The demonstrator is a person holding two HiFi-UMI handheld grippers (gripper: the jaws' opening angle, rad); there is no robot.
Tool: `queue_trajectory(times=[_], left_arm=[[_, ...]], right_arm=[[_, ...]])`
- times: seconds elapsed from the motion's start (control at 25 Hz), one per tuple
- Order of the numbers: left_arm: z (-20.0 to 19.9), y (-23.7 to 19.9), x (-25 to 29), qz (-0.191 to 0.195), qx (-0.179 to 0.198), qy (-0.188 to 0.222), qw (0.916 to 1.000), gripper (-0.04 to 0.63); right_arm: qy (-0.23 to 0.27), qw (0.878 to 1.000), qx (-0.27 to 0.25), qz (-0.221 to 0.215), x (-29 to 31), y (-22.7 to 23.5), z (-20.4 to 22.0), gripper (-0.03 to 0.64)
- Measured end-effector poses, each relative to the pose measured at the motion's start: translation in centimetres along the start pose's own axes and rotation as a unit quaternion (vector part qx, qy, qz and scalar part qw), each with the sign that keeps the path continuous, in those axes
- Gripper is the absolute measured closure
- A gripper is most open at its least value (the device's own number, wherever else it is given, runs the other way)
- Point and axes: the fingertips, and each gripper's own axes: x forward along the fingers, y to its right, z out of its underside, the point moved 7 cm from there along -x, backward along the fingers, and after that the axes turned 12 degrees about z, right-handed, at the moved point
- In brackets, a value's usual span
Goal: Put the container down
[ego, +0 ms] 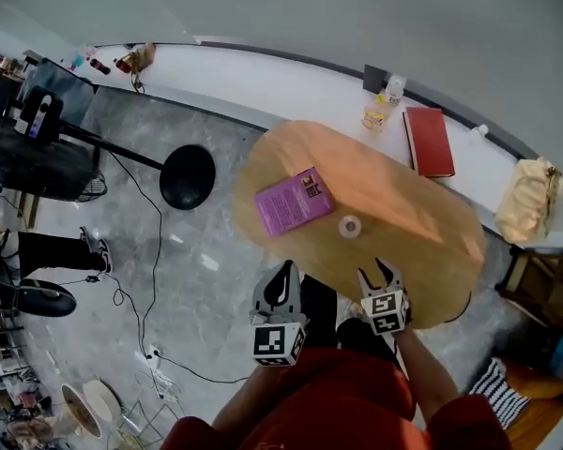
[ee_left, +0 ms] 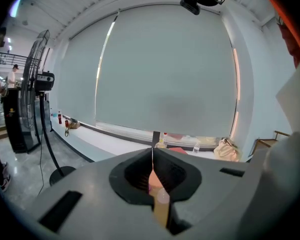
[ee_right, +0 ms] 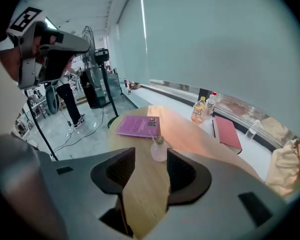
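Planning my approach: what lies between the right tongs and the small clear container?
Only bare wooden tabletop, as the right gripper view and head view show, separates the open right tongs from the container.

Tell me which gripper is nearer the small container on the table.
Right. The right gripper sits open just short of the container, over the table edge; the left gripper, shut, is farther off to its left.

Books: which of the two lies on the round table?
The purple book, beside the small clear container; the red book lies on the white ledge instead.
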Motion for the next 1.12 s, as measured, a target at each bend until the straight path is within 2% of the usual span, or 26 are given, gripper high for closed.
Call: queue_trajectory(times=[0.2,0.4,0.56,0.72,0.92,1.12], left_arm=[[-0.8,2.5,-1.2,0.011,0.014,0.008,0.9998,0.586],[-1.5,4.3,-2.6,0.004,0.028,0.017,0.9994,0.586],[-2.4,5.3,-4.1,-0.002,0.040,0.032,0.9987,0.586],[-3.8,6.0,-4.9,-0.005,0.062,0.050,0.9968,0.586],[-7.0,7.2,-6.3,0.005,0.102,0.085,0.9912,0.586],[-10.6,8.7,-7.5,0.005,0.150,0.134,0.9795,0.586]], right_arm=[[0.035,0.999,0.024,0.022,-5.0,1.4,-0.7,0.422],[0.072,0.995,0.048,0.041,-9.5,3.0,-2.6,0.422],[0.114,0.990,0.067,0.052,-13.1,4.1,-4.7,0.428],[0.158,0.983,0.064,0.073,-16.2,5.6,-7.4,0.428],[0.235,0.963,0.073,0.107,-20.9,7.2,-11.0,0.428],[0.304,0.940,0.057,0.144,-25.6,9.0,-14.2,0.428]])
